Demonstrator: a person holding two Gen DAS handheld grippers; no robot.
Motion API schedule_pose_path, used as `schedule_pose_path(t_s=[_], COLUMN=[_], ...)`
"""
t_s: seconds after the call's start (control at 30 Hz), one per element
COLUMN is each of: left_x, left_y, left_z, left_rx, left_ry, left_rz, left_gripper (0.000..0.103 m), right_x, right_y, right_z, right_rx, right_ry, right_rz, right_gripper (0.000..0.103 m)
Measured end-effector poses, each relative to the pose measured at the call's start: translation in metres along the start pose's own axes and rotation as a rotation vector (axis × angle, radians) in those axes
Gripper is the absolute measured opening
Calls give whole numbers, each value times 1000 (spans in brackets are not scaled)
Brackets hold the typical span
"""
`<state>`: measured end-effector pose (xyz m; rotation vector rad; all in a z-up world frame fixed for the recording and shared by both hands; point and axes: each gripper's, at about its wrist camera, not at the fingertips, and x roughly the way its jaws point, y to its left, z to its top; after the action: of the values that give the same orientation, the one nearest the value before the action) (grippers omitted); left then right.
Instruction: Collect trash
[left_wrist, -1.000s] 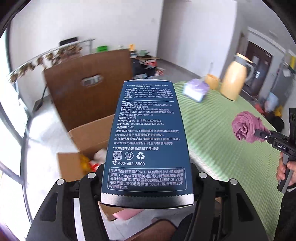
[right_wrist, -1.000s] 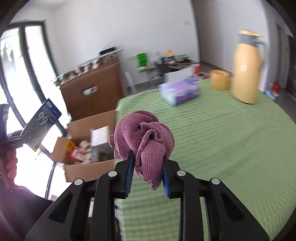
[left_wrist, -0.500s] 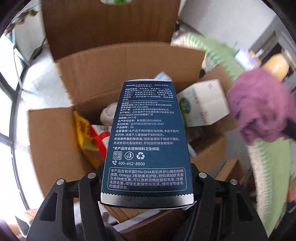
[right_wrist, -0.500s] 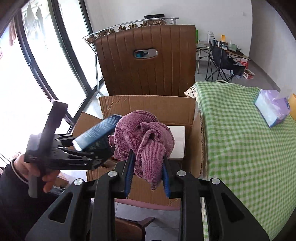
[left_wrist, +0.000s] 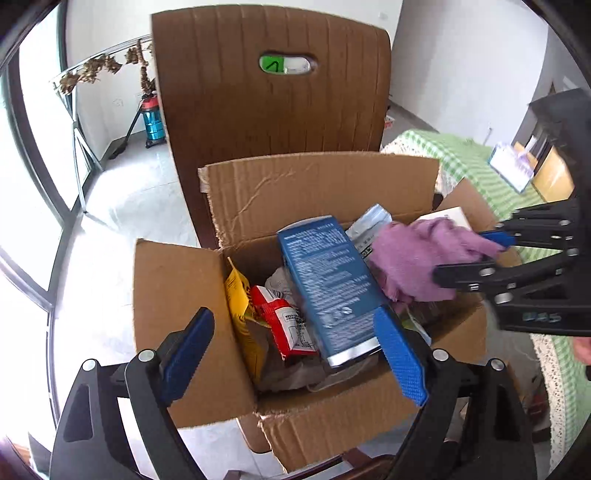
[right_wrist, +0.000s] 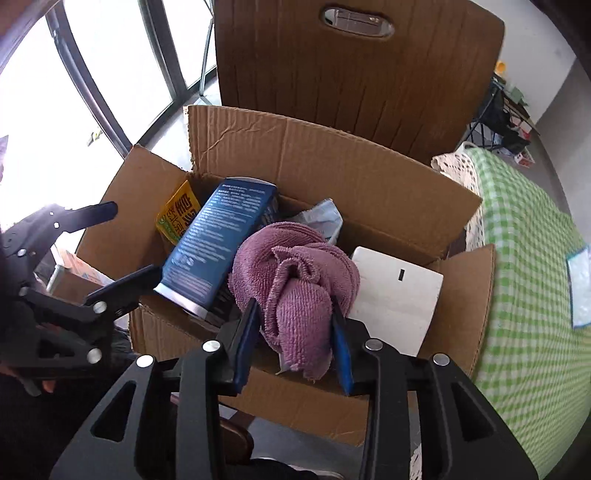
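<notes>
An open cardboard box (left_wrist: 321, 184) (right_wrist: 332, 155) of trash sits on a brown chair. My left gripper (left_wrist: 291, 350) is open over the box's near side; it also shows in the right wrist view (right_wrist: 122, 243). The blue pouch (left_wrist: 328, 284) (right_wrist: 218, 236) leans loose in the box, against my left gripper's right finger. My right gripper (right_wrist: 295, 332) is shut on a purple cloth (right_wrist: 295, 277) (left_wrist: 417, 258) and holds it over the box; it shows in the left wrist view (left_wrist: 476, 254) too.
The box holds a yellow packet (left_wrist: 236, 295), a red wrapper (left_wrist: 284, 321), a white carton (right_wrist: 395, 295) and a pale bag (right_wrist: 325, 218). The brown chair back (left_wrist: 273, 96) rises behind. A green checked table (right_wrist: 532, 258) with a tissue pack (left_wrist: 511, 170) lies to the right.
My left gripper has opened and let go of the blue pouch, which now tilts down into the box. My right gripper has moved in over the box with the cloth.
</notes>
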<state>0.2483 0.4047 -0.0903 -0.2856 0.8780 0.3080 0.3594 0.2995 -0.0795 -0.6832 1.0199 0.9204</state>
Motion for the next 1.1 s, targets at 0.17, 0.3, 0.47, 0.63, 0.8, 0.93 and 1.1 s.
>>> schedule_pose_path(t_s=[0.17,0.3,0.47,0.63,0.8,0.93,1.1], left_x=[-4,4,13,-2,-28,-59,-106], left_y=[13,17,13,12,3,-9,-29], left_z=[-3,0,-9,-12,-5,1,7], left_rx=[-85,-115,-101,-107,-88,-75,-67], left_ry=[-38,-22,6,-11,-48,-102,-218], left_rz=[0,-2,-6,-28,-24,-14,29], left_gripper=[50,32,31,32,44,52,78], right_x=[11,46,91,68,3,-51,-105], right_y=[3,15,12,4,-10,-28,-42], right_z=[13,14,8,9,15,10,-13], right_rx=[40,11,46,72,109,140,174], right_ry=[-24,64,173,129,9,-69,-140], right_rz=[6,8,-57,-14,-2,-17,-55], right_gripper=[20,17,17,61,65,69,71])
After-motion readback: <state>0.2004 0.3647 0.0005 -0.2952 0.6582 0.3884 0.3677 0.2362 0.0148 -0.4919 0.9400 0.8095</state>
